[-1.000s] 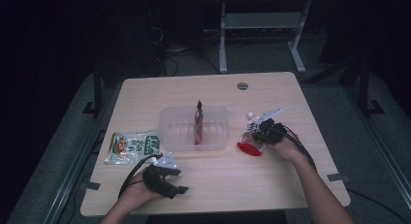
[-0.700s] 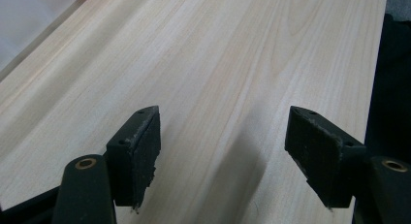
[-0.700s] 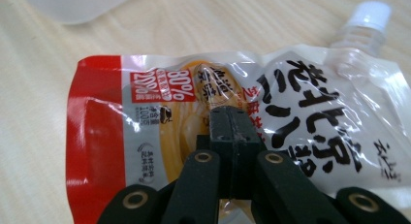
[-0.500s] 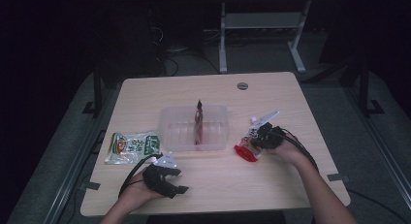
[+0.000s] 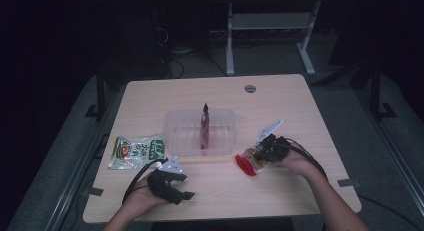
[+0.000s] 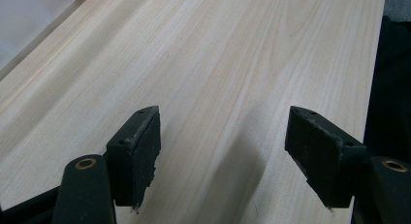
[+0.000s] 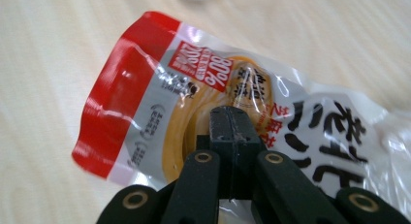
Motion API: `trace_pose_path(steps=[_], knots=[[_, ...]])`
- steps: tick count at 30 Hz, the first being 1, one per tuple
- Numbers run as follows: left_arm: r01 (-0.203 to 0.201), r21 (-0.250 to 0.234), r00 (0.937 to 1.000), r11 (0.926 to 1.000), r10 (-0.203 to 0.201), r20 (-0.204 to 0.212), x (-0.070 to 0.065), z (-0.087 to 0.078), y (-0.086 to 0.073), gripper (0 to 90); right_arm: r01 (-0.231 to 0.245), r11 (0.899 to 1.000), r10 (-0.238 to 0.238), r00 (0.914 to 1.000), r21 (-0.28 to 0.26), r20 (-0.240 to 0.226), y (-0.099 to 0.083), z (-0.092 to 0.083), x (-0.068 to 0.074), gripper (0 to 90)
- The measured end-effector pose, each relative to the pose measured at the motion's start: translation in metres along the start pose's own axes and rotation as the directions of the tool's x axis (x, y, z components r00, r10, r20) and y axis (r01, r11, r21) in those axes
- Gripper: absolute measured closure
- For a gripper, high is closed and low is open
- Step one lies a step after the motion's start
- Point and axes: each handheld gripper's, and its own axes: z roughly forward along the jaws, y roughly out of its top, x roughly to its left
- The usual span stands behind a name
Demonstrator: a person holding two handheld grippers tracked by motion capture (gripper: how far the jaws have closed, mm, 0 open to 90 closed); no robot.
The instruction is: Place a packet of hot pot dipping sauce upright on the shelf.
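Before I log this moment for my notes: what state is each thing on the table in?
right gripper: shut on the red-edged snack packet
red-edged snack packet: gripped, above the table
left gripper: open, nothing between its jaws
clear plastic container: lidless, one dark packet standing in it
dark packet: upright on edge
green snack packet: lying flat, untouched

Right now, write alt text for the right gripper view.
The right gripper, jaws shut, pinches a glossy snack packet with a red end and a yellow round picture, held just over the pale wooden table. Black lettering runs across its clear right side.
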Motion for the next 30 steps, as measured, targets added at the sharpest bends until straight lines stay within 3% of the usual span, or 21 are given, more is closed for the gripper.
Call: trace_pose_path(steps=[13,24,30], knots=[[-0.001,0.002,1.0,1.0,0.001,0.003,0.0,0.0,0.001,28.5,0.075,0.997,-0.075,0.9944,0.004,-0.075,0.01,0.007,0.022,89.9],[-0.002,-0.001,1.0,1.0,0.002,0.003,0.0,0.0,0.001,28.5,0.148,0.989,-0.145,0.9808,0.009,-0.13,0.022,0.015,0.046,89.8],[-0.003,0.006,1.0,1.0,0.003,0.003,0.0,0.0,0.001,28.5,0.192,0.981,-0.19,0.9679,0.0,-0.165,0.03,0.021,0.06,89.8]])
